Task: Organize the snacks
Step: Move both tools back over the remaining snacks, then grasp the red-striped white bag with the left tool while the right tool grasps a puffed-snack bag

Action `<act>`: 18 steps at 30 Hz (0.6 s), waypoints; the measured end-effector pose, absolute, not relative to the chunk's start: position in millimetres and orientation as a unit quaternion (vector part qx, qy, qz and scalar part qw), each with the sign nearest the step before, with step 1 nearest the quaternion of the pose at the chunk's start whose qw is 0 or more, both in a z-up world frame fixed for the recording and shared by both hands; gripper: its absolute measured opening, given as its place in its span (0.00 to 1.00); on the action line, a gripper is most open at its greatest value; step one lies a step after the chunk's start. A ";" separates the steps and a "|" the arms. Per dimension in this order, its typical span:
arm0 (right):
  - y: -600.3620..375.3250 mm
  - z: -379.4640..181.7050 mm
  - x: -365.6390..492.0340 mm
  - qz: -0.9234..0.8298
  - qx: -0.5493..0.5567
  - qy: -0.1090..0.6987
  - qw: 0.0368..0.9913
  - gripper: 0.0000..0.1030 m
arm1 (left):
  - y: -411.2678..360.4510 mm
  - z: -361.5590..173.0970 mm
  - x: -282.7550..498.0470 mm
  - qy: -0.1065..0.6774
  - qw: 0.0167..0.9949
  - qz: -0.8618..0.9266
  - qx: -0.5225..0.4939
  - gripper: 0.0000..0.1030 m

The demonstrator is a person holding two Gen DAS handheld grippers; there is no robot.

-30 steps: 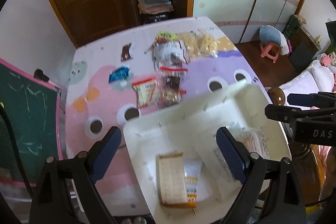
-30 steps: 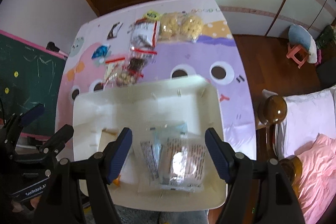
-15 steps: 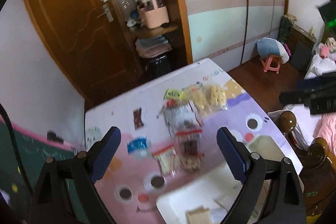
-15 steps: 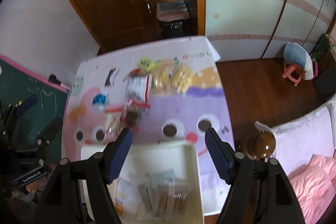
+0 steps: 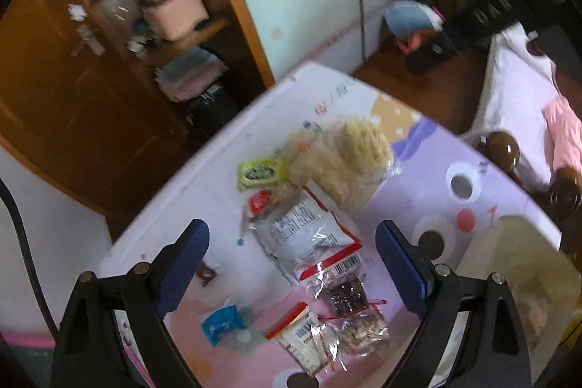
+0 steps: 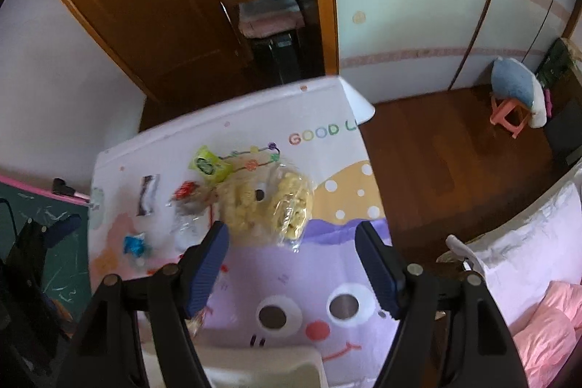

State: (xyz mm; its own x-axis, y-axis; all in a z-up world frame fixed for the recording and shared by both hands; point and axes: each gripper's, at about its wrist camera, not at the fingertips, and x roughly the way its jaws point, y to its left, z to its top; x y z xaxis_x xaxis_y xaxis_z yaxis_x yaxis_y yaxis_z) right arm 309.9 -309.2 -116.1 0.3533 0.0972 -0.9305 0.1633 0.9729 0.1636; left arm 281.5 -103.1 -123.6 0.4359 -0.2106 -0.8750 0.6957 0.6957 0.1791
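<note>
The surface [image 6: 291, 282] wears a cartoon cloth in lilac, pink and white, with an orange white-dotted patch and rainbow lettering near its far edge. On it lie a pale yellow puffed snack bag [image 6: 269, 206], a lime-green packet [image 6: 208, 163], a bright blue wrapper [image 5: 222, 323] and a clear red-trimmed pouch [image 5: 309, 235]. The tray [image 5: 516, 264] at the near right corner is cream.

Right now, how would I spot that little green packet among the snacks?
Find the table with the cartoon cloth and go to its far end, near the wooden door. Left of the clear bag of pale yellow puffs lies the green packet, the only lime-green wrapper there.
</note>
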 end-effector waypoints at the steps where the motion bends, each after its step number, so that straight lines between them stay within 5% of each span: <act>1: -309.4 -126.4 315.8 -0.018 0.119 0.575 0.809 0.70 | -105.3 -137.0 286.6 0.460 0.792 -0.290 0.277 0.90; 18: -311.5 -262.9 373.2 -0.043 0.198 0.660 0.724 0.70 | -137.4 -259.1 317.2 0.487 0.707 -0.306 0.411 0.90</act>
